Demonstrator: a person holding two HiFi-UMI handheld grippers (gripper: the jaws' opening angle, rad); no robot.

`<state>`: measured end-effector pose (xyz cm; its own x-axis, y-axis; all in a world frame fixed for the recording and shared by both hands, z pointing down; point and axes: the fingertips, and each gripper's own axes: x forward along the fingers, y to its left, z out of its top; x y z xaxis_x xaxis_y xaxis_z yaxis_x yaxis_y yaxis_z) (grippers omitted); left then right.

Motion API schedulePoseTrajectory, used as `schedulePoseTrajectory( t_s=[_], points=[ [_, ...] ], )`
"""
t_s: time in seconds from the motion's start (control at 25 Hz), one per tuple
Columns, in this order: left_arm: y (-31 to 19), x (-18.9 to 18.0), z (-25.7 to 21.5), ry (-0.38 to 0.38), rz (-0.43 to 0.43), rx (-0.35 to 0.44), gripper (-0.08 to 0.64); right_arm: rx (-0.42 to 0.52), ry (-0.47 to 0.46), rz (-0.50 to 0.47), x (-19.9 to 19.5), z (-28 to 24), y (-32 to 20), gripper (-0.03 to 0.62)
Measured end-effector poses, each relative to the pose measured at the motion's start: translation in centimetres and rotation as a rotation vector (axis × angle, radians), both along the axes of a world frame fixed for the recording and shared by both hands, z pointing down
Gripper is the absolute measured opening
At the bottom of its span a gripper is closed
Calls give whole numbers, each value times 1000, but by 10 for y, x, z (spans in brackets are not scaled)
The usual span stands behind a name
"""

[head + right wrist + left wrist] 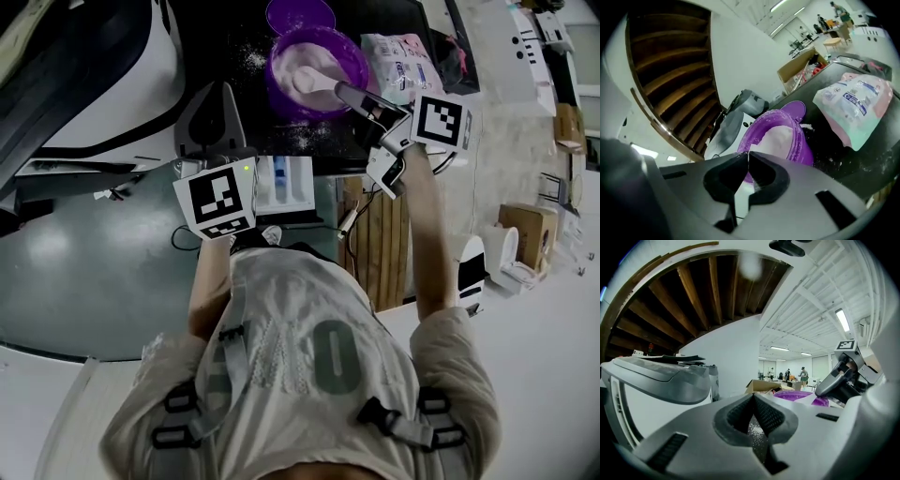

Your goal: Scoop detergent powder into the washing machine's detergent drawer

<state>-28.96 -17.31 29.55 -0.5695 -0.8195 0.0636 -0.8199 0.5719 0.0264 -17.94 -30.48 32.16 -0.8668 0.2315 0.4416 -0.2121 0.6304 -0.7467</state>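
Early stage: right gripper (746, 157), pinched on white scoop (323, 87), dips into purple powder tub (281, 58) at upper centre; left gripper (753, 396) pressed together, empty; open detergent drawer (284, 183) mid-frame apparently awaits filling.

tub (275, 77): on machine top (225, 42), scoop (319, 91) inside
lid (300, 13): behind tub (just beside)
bag (398, 61): right of tub
drawer (284, 183): before tub

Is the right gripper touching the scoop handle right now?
Touching. The right gripper view shows the right gripper with its jaws closed on the thin white scoop handle, a pad against each side and no gap.
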Motion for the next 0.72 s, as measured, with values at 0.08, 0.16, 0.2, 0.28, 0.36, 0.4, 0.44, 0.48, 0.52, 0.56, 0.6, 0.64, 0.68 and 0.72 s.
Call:
schedulePoseTrajectory(
  t_s=[0.08,0.16,0.2,0.28,0.36,0.4,0.44,0.48,0.52,0.56,0.6,0.64,0.68,0.72],
  points=[
    [-1,3,-5,-17,6,-2,20,-41,-50,53,4,-2,-1,11],
    [-2,5,-11,-34,12,-6,20,-103,-113,112,7,-5,0,11],
    [-2,8,-14,-44,16,-8,20,-143,-147,149,9,-6,1,11],
    [-3,15,-23,-75,28,-10,20,-219,-210,241,16,-7,1,11],
    [-7,23,-33,-117,43,-10,20,-286,-269,337,22,-7,-4,11],
    [-8,28,-37,-133,51,-11,20,-323,-302,383,25,-6,-6,11],
    [-9,32,-39,-143,58,-10,20,-363,-338,428,28,-5,-8,11],
    [-10,36,-40,-149,67,-7,20,-404,-374,471,31,-3,-9,11],
    [-11,41,-40,-153,76,-3,20,-445,-410,512,35,-2,-10,11],
    [-12,44,-40,-159,84,0,20,-479,-444,549,39,0,-11,11],
    [-12,46,-40,-165,89,3,20,-499,-476,584,43,0,-12,11],
    [-13,47,-39,-169,91,4,20,-506,-505,617,46,0,-13,11],
    [-12,47,-37,-167,90,5,20,-507,-533,650,48,-2,-13,11],
    [-12,47,-34,-158,90,7,20,-514,-561,686,52,-3,-13,11]
  ],
)
